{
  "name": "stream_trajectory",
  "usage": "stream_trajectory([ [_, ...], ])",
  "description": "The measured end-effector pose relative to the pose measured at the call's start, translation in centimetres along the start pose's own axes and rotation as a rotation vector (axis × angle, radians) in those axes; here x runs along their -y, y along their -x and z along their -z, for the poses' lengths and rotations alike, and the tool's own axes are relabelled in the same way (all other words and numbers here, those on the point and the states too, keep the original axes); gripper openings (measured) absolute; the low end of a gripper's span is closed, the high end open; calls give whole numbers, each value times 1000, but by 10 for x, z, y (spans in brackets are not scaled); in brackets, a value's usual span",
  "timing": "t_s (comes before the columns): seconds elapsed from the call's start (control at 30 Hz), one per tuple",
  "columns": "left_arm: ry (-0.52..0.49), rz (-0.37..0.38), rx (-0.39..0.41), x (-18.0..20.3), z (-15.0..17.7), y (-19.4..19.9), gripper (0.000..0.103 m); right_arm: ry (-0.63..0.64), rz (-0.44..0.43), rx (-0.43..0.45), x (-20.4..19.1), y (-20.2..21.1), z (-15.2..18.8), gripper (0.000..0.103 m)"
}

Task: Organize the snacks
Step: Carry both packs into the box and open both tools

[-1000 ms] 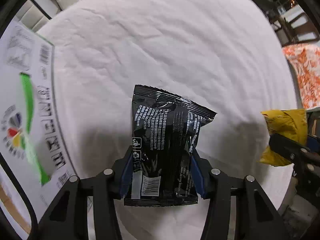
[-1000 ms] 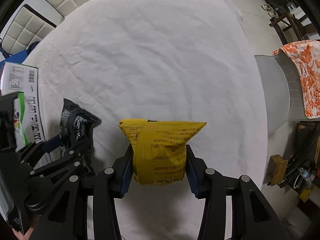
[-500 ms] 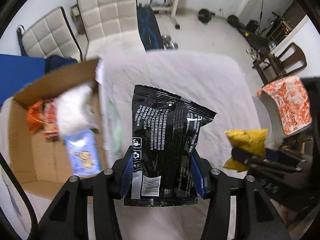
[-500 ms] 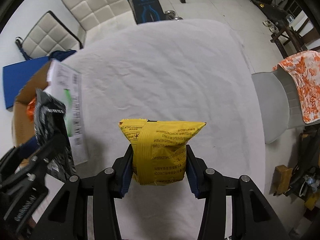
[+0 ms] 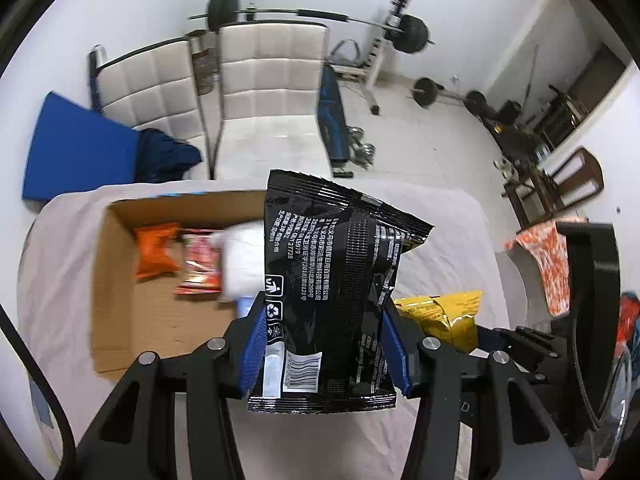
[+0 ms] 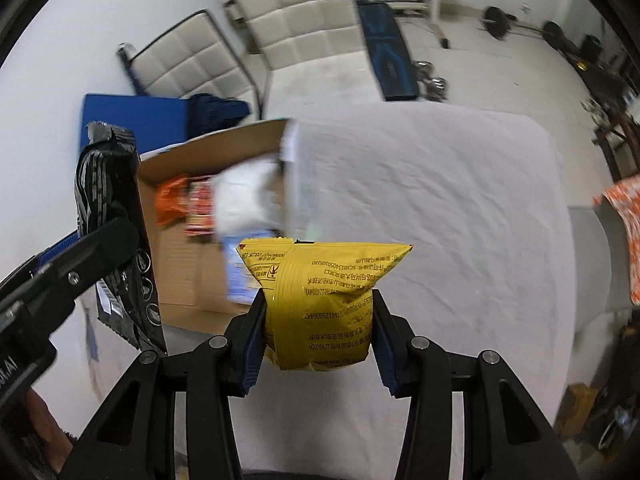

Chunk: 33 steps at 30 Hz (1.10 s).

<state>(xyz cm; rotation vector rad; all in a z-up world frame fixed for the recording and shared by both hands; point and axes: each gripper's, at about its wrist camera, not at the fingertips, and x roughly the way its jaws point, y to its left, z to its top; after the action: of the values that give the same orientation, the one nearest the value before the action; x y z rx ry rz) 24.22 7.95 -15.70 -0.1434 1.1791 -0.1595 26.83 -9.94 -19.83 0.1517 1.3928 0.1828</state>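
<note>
My left gripper (image 5: 324, 332) is shut on a black snack bag (image 5: 336, 280), held upright in the air in front of an open cardboard box (image 5: 120, 280). Inside the box lie an orange packet (image 5: 156, 250), a red packet (image 5: 200, 262) and a white packet (image 5: 244, 260). My right gripper (image 6: 318, 322) is shut on a yellow snack bag (image 6: 320, 296), held above the white table near the box (image 6: 180, 276). The black bag (image 6: 112, 216) shows at the left of the right wrist view, and the yellow bag (image 5: 444, 312) at the right of the left wrist view.
The box sits on a table under a white cloth (image 6: 440, 208). Behind the table stand two white padded chairs (image 5: 264, 88), a blue mat (image 5: 76, 152) and gym weights (image 5: 408, 32). An orange patterned cloth (image 5: 548, 256) hangs over a chair at the right.
Both grippers have lifted and tilted up with their bags. The open box with its snacks and the room behind have come into view, where one second ago only the tabletop showed.
</note>
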Motion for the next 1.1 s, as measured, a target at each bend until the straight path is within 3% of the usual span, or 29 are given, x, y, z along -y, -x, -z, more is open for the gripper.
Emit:
stream_trajectory([
  [0.13,30,-57,-9,-52,-5,1,49,45,-43,-23,-53,-18,-7,49],
  [0.4,138,-92,-183,-156,0,-60,49,97,-65,-116,-126,-97,-12,49],
  [0.6,167,-85,-313,-188,14,-108,49,88,-46,-205,-148,-160,-12,49],
  [0.9,215,-39,-452,-210,30,-160,51,68,-40,-275,-155,-214,-14,51],
  [0.97,231,-31,-478,-213,33,-166,51,60,-29,-286,-154,-222,-14,65],
  [1.03,239,-39,-483,-213,35,-165,51,49,-33,-274,-153,-226,-16,97],
  [1.1,235,-40,-475,-212,37,-162,51,43,-30,-257,-151,-223,-16,98],
])
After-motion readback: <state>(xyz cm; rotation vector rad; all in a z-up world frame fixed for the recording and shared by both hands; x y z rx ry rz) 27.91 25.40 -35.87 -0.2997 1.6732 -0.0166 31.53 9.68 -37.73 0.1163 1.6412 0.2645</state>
